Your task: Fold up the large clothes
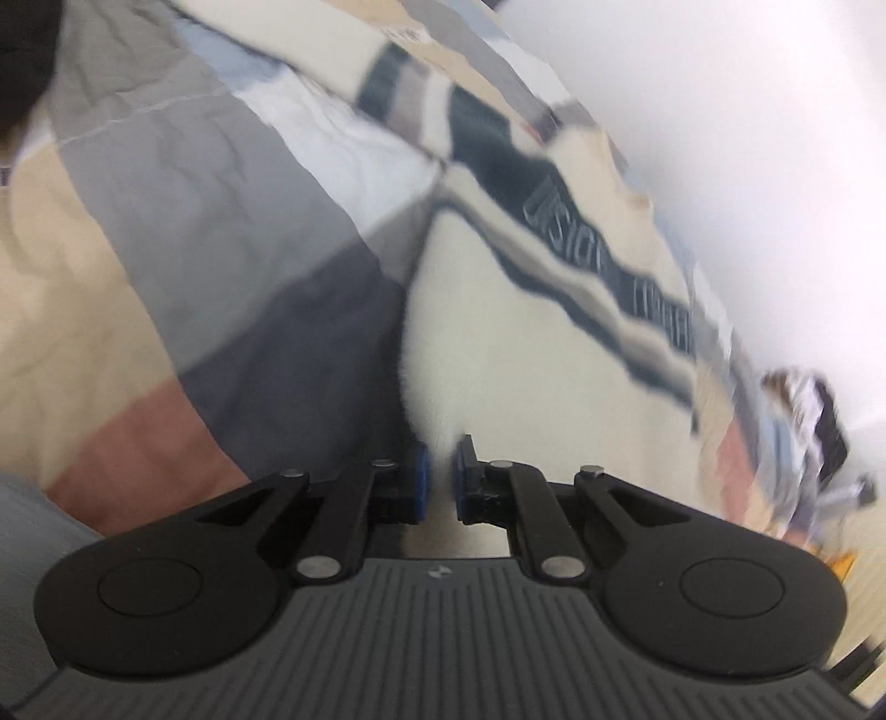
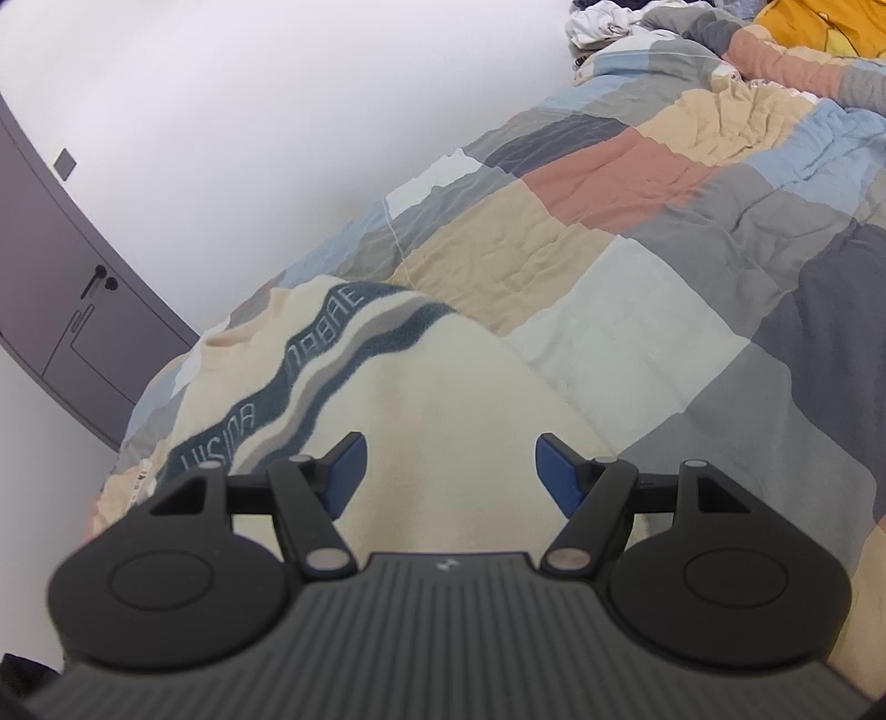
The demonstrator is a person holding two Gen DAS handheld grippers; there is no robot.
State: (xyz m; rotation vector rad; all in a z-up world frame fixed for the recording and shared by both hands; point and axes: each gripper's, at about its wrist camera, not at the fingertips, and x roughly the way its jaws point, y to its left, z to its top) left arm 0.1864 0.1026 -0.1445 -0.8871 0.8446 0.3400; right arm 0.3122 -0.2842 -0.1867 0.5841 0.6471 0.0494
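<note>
While the left gripper (image 1: 439, 471) pinches the near edge of the cream sweater (image 1: 498, 354), its pads nearly together, the right gripper (image 2: 449, 471) hangs spread above the same sweater (image 2: 432, 387). Beyond, toward one o'clock, the patchwork quilt (image 2: 637, 232) runs to a clothes pile (image 2: 609, 16).

Cream fleece sweater (image 2: 443, 387) lies spread on the patchwork quilt (image 2: 664, 332), near the quilt's wall-side edge. A wavy dark teal band with raised lettering, edged in grey and tan, runs across its chest. In the left wrist view, blurred, a sleeve (image 1: 387, 77) stretches away, banded too.
</note>
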